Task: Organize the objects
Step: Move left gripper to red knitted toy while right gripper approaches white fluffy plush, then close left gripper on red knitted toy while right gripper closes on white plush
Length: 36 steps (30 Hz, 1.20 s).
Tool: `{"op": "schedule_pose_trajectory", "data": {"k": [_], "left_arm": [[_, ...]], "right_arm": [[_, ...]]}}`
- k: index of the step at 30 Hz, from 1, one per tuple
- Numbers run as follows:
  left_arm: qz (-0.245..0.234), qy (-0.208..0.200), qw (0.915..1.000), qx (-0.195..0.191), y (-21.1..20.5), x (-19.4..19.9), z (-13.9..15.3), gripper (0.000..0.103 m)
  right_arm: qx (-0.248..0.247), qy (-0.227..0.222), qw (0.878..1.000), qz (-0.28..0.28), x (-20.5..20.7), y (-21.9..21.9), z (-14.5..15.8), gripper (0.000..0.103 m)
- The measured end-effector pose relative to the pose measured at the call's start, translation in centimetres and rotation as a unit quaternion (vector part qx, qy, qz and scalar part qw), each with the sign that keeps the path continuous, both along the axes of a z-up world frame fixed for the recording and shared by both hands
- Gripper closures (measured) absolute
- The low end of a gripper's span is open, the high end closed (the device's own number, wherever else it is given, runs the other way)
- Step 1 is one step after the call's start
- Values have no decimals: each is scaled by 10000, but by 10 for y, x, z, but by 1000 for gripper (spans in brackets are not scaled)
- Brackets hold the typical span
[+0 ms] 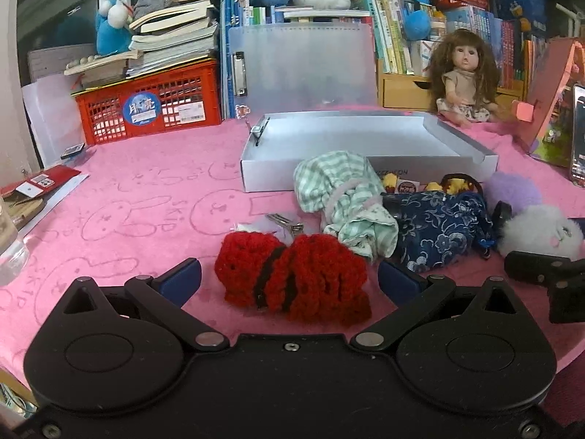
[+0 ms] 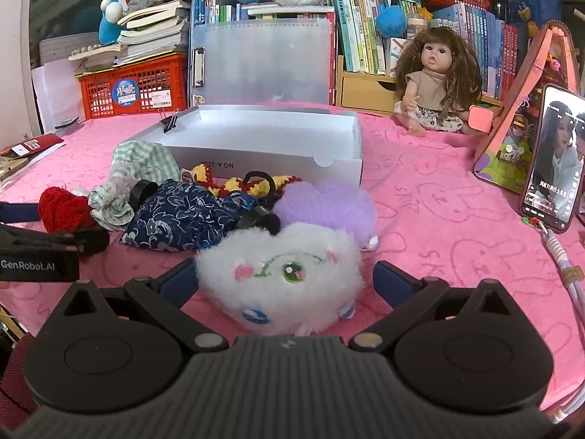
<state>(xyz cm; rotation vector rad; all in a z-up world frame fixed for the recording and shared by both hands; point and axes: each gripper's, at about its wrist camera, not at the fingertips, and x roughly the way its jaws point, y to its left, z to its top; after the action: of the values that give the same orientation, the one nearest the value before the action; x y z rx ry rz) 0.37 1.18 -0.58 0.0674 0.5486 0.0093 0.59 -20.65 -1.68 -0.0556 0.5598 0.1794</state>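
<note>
A red crocheted piece point(image 1: 292, 274) with black stripes lies on the pink cloth between the open fingers of my left gripper point(image 1: 289, 280), not clamped. A white fluffy plush point(image 2: 279, 274) sits between the open fingers of my right gripper point(image 2: 285, 280). Behind them lie a green checked cloth point(image 1: 343, 197), a blue floral pouch point(image 1: 442, 230), a purple plush point(image 2: 327, 206) and a yellow-red crochet item point(image 2: 237, 183). An open white box point(image 1: 362, 139) stands behind the pile.
A doll point(image 2: 435, 80) sits at the back right. A phone point(image 2: 554, 161) leans against a pink gift bag point(image 2: 512, 139). A red crate point(image 1: 150, 108) with stacked books, a clear clipboard point(image 1: 303, 69) and shelves of books line the back. A binder clip point(image 2: 170, 120) hangs on the box rim.
</note>
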Motion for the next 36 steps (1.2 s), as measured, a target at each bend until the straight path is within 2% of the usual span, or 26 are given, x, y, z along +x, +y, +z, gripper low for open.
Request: {"op": "schedule_pose_trajectory", "data": {"k": [7,12,20,25,36], "left_arm": [[-16,34,10000,30,-1,0,-2,1],[34,39,10000,-36,3,2,-2,6],[142,-17,9994,-326,10,-3,-1,31],[189,-66,9986,-482,14,-8,3,37],[233,-204,9981,-528,12,-19,14,39]], "right_arm": [[-42,11,10000,-25,3,3,-3,0],[-82,32,10000,-32,4,4,-6,0],[29,153,9998,120,3,4,-5,0],[39,154,9997,160,0,4,-2,0],[163,273,9994,166,-5,0,9,20]]}}
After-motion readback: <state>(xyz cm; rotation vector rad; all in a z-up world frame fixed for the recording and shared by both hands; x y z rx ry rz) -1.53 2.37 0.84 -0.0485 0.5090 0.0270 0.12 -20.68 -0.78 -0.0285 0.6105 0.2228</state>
